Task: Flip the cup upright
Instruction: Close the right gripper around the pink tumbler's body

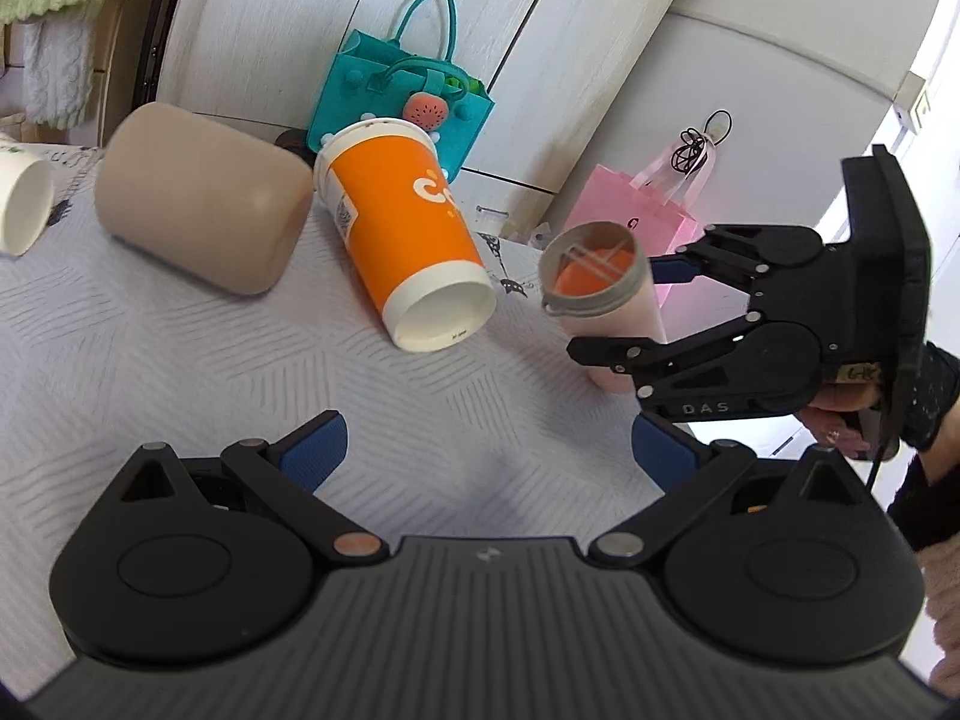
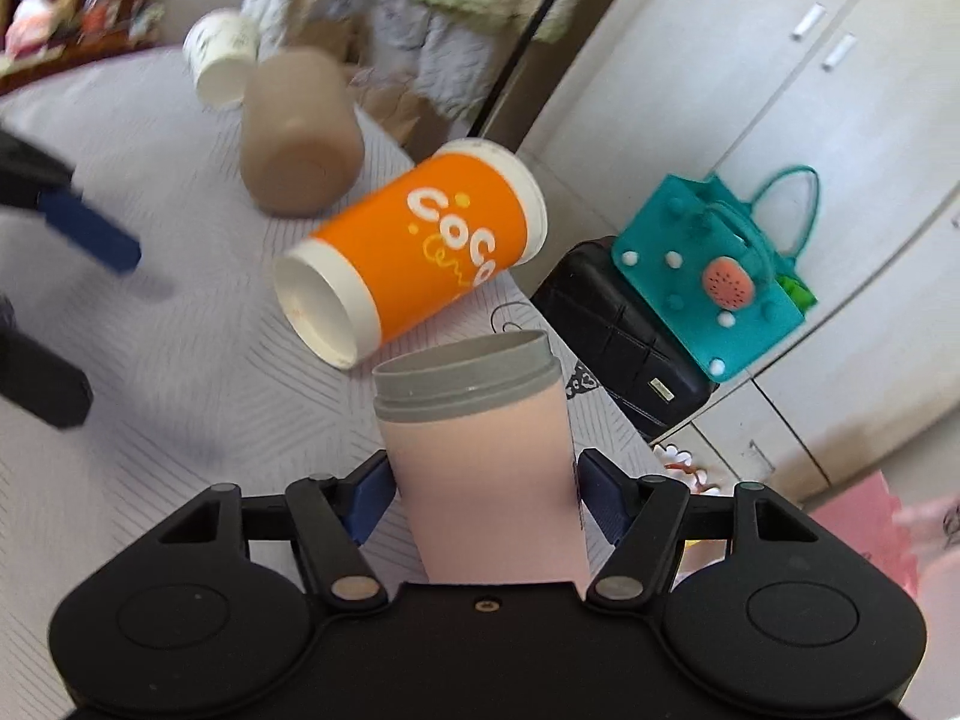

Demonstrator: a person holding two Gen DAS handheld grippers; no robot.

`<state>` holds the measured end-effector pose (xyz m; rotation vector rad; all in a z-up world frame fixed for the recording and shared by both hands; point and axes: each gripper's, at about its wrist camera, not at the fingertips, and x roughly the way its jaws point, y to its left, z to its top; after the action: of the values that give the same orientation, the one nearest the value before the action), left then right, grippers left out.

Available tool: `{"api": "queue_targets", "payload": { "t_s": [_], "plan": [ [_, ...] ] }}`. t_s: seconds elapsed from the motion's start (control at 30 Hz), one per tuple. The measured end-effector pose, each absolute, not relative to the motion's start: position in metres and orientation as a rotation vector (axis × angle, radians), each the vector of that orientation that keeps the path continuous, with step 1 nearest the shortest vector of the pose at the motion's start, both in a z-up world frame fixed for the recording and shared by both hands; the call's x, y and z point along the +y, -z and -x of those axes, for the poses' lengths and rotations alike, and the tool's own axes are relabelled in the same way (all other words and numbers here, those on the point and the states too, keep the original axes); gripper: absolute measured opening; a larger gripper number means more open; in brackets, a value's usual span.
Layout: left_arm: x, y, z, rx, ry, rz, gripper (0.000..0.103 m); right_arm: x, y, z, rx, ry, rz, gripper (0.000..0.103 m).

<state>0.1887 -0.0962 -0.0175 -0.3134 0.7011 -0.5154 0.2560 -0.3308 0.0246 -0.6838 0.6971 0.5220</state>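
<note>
A pink cup [image 2: 486, 468] with a grey screw rim stands mouth-up on the pale patterned bed cover [image 2: 150, 372]. My right gripper [image 2: 480, 501] is shut on its body, blue pads on both sides. In the left wrist view the pink cup [image 1: 600, 294] is at the right with the right gripper [image 1: 648, 312] around it. My left gripper [image 1: 489, 450] is open and empty, low over the bed cover [image 1: 180, 360], left of the pink cup. An orange paper cup [image 1: 402, 234] lies on its side, also in the right wrist view [image 2: 420, 252].
A tan cup [image 1: 204, 198] and a white paper cup [image 1: 21, 204] lie on their sides further left. A teal felt bag [image 1: 402, 90], a pink paper bag [image 1: 636, 210] and white cabinet doors [image 1: 540, 30] stand beyond the bed. A black case [image 2: 618, 330] sits beside the bed edge.
</note>
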Motion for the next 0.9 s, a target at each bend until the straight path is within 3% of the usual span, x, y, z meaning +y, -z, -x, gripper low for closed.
{"api": "queue_targets", "payload": {
  "t_s": [0.2,0.9],
  "plan": [
    [-0.077,0.016,-0.173,0.683,0.519,0.329,0.102,-0.322,-0.034,-0.226,0.683,-0.555,0.628,0.070],
    [0.048,0.027,-0.120,0.676,0.474,0.498,0.102,-0.180,-0.045,-0.205,0.920,-0.714,0.613,0.070]
  ]
}}
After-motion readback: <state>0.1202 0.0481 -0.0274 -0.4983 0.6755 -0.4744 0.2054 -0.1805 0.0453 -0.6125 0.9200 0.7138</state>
